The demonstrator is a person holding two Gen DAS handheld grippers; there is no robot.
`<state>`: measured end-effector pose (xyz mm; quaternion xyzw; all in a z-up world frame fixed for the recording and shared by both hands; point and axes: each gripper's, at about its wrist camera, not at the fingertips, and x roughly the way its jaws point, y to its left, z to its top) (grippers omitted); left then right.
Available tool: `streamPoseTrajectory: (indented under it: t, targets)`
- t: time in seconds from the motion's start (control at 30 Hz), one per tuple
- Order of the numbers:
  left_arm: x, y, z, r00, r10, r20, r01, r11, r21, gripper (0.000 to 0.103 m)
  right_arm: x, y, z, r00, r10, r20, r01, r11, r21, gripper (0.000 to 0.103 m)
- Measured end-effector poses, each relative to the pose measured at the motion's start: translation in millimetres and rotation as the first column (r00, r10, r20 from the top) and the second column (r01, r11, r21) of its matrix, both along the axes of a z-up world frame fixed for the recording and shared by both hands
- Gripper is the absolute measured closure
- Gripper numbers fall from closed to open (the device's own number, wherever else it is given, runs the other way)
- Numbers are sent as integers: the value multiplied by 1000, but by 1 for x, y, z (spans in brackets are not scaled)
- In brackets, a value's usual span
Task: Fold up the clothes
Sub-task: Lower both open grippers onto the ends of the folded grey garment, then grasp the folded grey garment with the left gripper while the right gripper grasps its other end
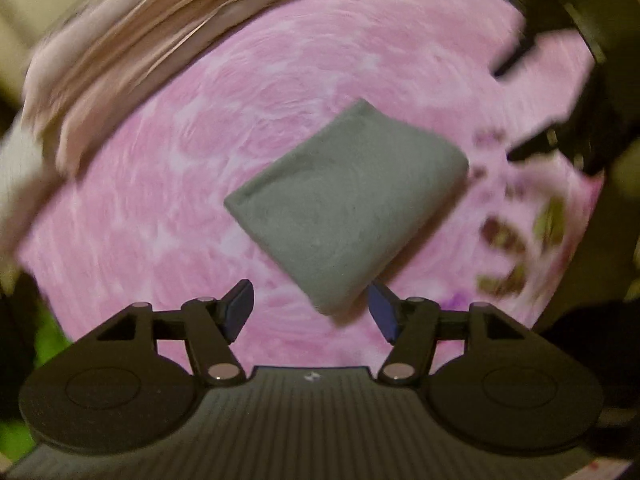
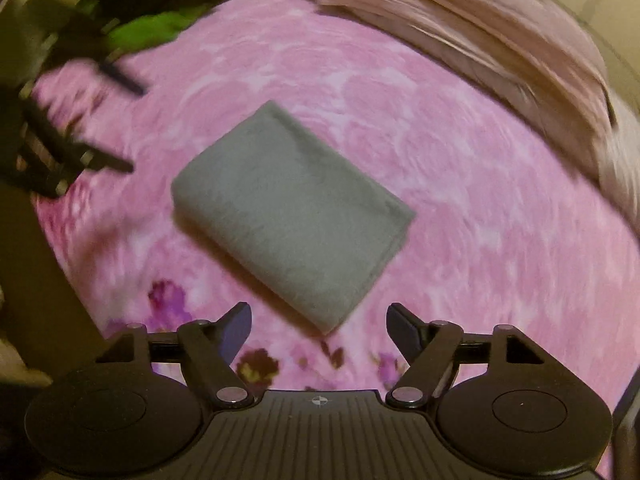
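The folded grey rectangular cloth (image 2: 292, 216) lay on my pink floral blanket (image 2: 460, 168). My left gripper (image 1: 310, 312) and right gripper (image 2: 318, 330) hung near it, both apart, empty. I judged pressing its edges flat best.

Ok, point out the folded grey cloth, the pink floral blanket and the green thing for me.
folded grey cloth (image 2: 288, 216), right wrist view, middle of its top face.
pink floral blanket (image 2: 460, 184), right wrist view, bare patch.
green thing (image 2: 148, 32), right wrist view, bright middle.
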<state>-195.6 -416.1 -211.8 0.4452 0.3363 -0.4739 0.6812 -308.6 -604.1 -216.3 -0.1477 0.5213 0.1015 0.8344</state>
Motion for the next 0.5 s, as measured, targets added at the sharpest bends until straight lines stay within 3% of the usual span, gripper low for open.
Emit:
streamPoseTrajectory:
  t: [0.1, 0.2, 0.33, 0.5]
  targets:
    - [-9, 2, -19, 990, -124, 64, 122, 992, 36, 44, -8, 19, -20, 987, 156, 33, -153, 985, -79, 31]
    - [-13, 3, -42, 976, -196, 95, 193, 980, 39, 42, -13, 34, -49, 948, 312, 61, -300, 941, -156, 32]
    - [-16, 1, -78, 953, -275, 128, 271, 961, 50, 35, -7, 40, -95, 922, 381, 73, -357, 906, -226, 32]
    - [-20, -3, -114, 926, -344, 158, 339, 939, 55, 30, -3, 43, -145, 865, 494, 90, -439, 830, -343, 32]
